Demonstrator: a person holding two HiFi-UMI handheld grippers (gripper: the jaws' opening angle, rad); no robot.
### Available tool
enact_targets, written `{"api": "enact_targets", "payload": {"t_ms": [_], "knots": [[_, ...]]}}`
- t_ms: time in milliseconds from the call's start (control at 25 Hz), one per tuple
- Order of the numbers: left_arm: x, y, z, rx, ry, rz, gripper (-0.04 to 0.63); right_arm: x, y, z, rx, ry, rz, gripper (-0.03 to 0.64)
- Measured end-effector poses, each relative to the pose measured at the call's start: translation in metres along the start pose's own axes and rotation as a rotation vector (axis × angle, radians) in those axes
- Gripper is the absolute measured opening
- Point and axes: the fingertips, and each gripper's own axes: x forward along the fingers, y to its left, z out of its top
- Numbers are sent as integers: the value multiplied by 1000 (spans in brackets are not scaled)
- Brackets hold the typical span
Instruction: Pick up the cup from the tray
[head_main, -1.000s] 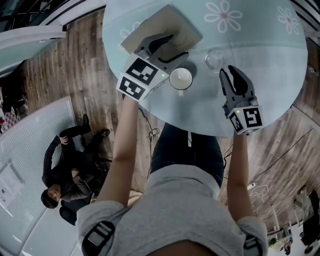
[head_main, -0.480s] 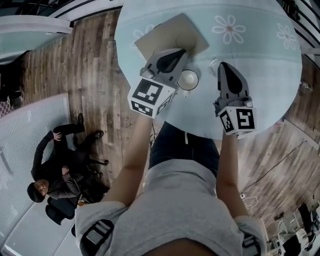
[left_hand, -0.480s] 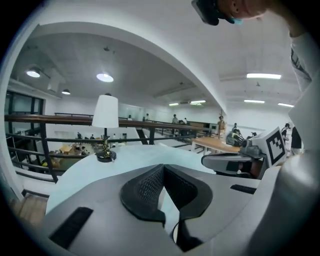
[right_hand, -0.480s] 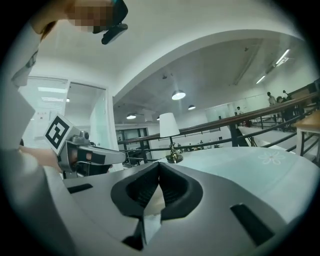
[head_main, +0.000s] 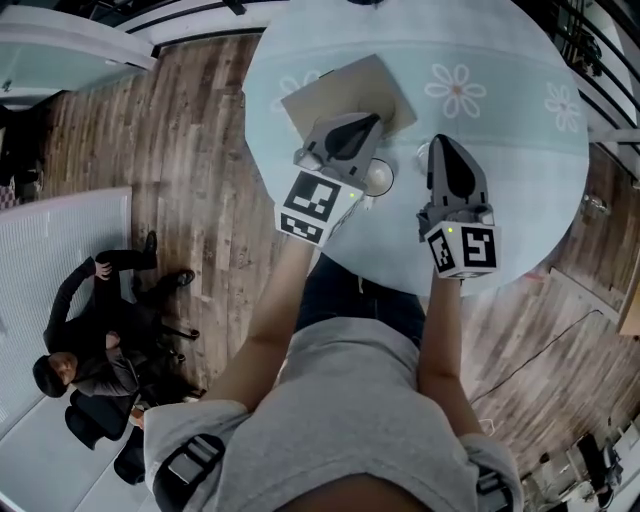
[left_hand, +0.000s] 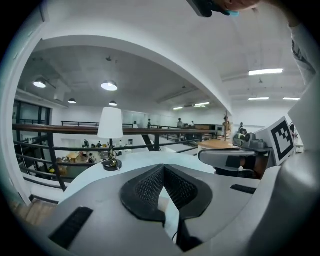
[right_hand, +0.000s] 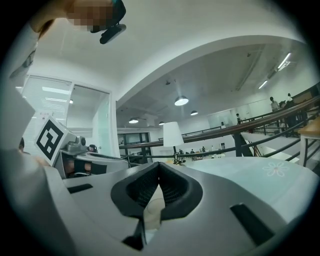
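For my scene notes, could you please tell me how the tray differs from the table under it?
The tray is tan and square; the table is pale blue and round. The tray is plain; the table bears daisy prints. The tray is much smaller and covers only part of the table. Both look flat and pale.

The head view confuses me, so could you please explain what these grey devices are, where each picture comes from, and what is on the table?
A person holds a gripper in each hand: the left gripper and the right gripper. The head view looks down from a camera on the person's head. The two gripper views come from cameras riding on the grippers, looking along their jaws. On the round table are a brown tray and, beside it, a white cup; a lamp stands farther back. Both grippers are shut and hold nothing.
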Motion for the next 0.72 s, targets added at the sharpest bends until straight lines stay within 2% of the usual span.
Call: {"api": "enact_targets", "payload": {"t_ms": [280, 720], "knots": [[0, -3, 8, -14, -13, 18, 8, 0, -1, 2, -11, 7, -11, 8], [-1, -5, 13, 7, -20, 17, 8, 1, 6, 5, -3, -1, -18, 8]]}}
